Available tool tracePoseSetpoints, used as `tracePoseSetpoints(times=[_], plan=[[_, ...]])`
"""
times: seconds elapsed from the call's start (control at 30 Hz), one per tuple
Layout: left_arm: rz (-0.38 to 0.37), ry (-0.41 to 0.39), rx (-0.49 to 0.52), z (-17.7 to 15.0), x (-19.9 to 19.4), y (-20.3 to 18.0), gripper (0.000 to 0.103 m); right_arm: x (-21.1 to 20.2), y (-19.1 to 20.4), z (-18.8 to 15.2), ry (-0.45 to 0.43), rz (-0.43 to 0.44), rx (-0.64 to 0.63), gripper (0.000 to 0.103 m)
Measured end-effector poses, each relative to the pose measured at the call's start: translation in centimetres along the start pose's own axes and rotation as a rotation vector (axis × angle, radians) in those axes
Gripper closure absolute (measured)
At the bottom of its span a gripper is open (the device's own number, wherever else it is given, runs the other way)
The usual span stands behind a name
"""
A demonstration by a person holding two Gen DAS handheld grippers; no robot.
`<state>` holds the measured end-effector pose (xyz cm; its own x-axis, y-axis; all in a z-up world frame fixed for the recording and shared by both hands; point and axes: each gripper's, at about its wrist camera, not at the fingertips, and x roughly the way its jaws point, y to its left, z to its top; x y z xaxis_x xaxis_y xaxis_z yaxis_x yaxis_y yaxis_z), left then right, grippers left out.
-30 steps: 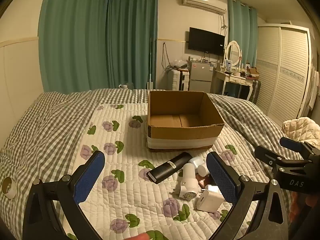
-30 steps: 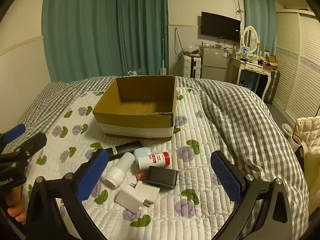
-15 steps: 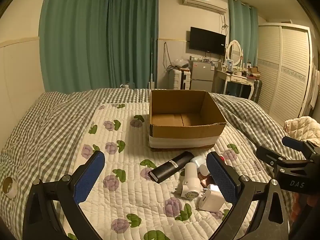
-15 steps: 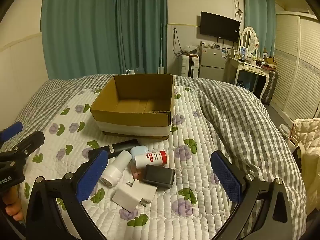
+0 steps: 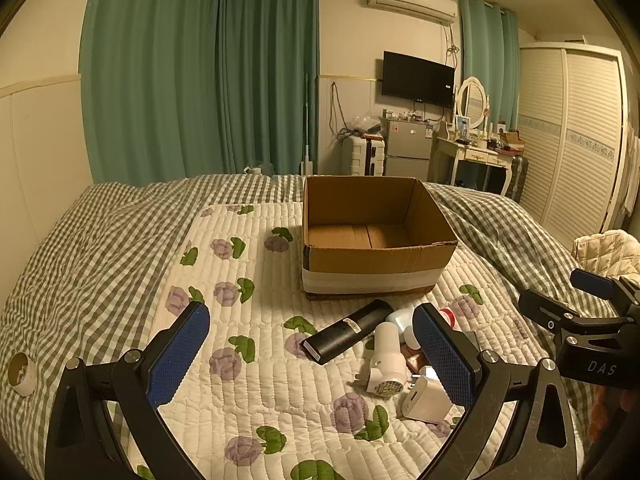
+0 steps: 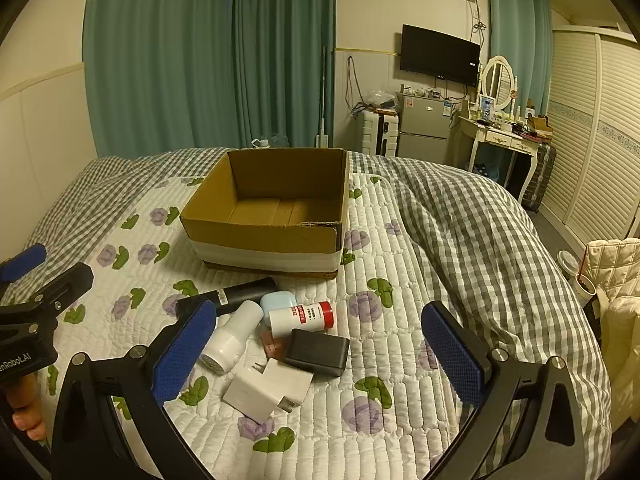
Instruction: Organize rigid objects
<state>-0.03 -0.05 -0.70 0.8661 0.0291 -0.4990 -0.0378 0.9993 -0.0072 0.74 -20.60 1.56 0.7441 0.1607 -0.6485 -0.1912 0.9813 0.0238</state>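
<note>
An open, empty cardboard box [image 5: 372,268] [image 6: 268,236] stands on the bed's floral quilt. In front of it lies a pile: a long black device [image 6: 232,295] [image 5: 346,331], a white cylindrical device [image 6: 232,338] [image 5: 387,360], a light blue case [image 6: 278,304], a white bottle with a red cap [image 6: 302,316], a black box [image 6: 318,352], and a white charger [image 6: 266,390] [image 5: 424,398]. My left gripper [image 5: 312,352] is open and empty above the quilt, left of the pile. My right gripper [image 6: 320,356] is open and empty over the pile.
A grey checked duvet [image 6: 460,232] covers the rest of the bed, bunched to the right. A paper cup [image 5: 20,372] sits at the bed's left edge. Green curtains, a TV, a small fridge and a dressing table stand beyond the bed.
Both grippers have drifted slightly; the box and pile have shifted a little right in the left view and left in the right view. Both stay open.
</note>
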Motion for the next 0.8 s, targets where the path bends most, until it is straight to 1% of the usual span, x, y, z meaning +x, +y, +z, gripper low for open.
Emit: tracePoseSetpoints(times=[0.8], plan=[[0.004, 0.006, 0.002, -0.07, 0.13, 0.08, 0.000, 0.02, 0.28, -0.13, 0.004, -0.001, -0.004, 0.000]])
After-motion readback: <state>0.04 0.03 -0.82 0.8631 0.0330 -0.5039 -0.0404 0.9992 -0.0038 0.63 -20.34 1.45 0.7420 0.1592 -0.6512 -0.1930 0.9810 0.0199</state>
